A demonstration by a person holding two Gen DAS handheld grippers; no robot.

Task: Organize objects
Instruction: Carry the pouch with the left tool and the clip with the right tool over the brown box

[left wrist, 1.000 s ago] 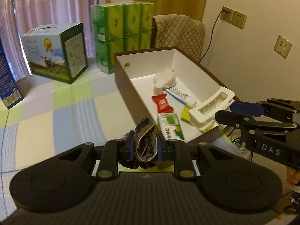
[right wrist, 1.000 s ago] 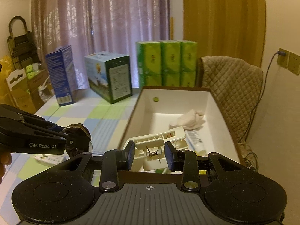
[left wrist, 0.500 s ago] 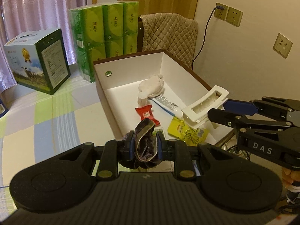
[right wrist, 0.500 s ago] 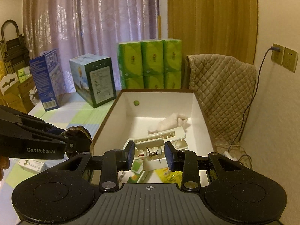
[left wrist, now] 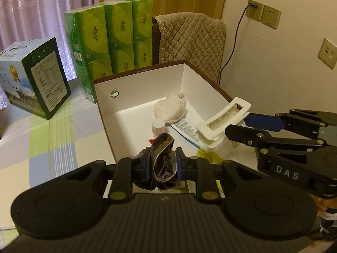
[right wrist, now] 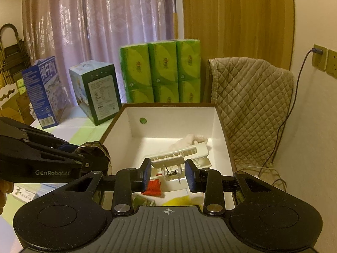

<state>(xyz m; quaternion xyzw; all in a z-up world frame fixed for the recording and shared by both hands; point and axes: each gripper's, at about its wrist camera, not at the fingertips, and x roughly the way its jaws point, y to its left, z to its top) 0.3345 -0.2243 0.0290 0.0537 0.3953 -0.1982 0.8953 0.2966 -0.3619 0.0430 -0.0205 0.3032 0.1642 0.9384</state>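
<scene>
My left gripper (left wrist: pixel 163 162) is shut on a dark crumpled sock (left wrist: pixel 164 158), held over the near left corner of a brown box with a white inside (left wrist: pixel 139 71). The right gripper (right wrist: pixel 168 174) is shut on a white plastic clip (right wrist: pixel 179 158), which hangs over the box's right side. The left wrist view shows that clip (left wrist: pixel 223 120) in the right gripper (left wrist: pixel 238 124). In the right wrist view the left gripper (right wrist: pixel 79 154) and sock (right wrist: pixel 94 151) are at the left. Inside the box lie a white cloth (left wrist: pixel 170 107), a toothpaste tube (left wrist: pixel 185 126), a red packet (right wrist: pixel 152 186) and a yellow packet (right wrist: pixel 179 201).
Stacked green tissue packs (left wrist: pixel 109 35) stand behind the box, with a printed carton (left wrist: pixel 35 76) and a blue box (right wrist: pixel 42 90) to their left. A quilted cover (left wrist: pixel 189 40) drapes a chair at the back right. A cable (right wrist: pixel 294 97) hangs from a wall socket. The surface has a checked cloth (left wrist: pixel 52 137).
Both grippers have moved forward over the box, which now looks nearer and larger. The sock and the clip stay gripped as before.
</scene>
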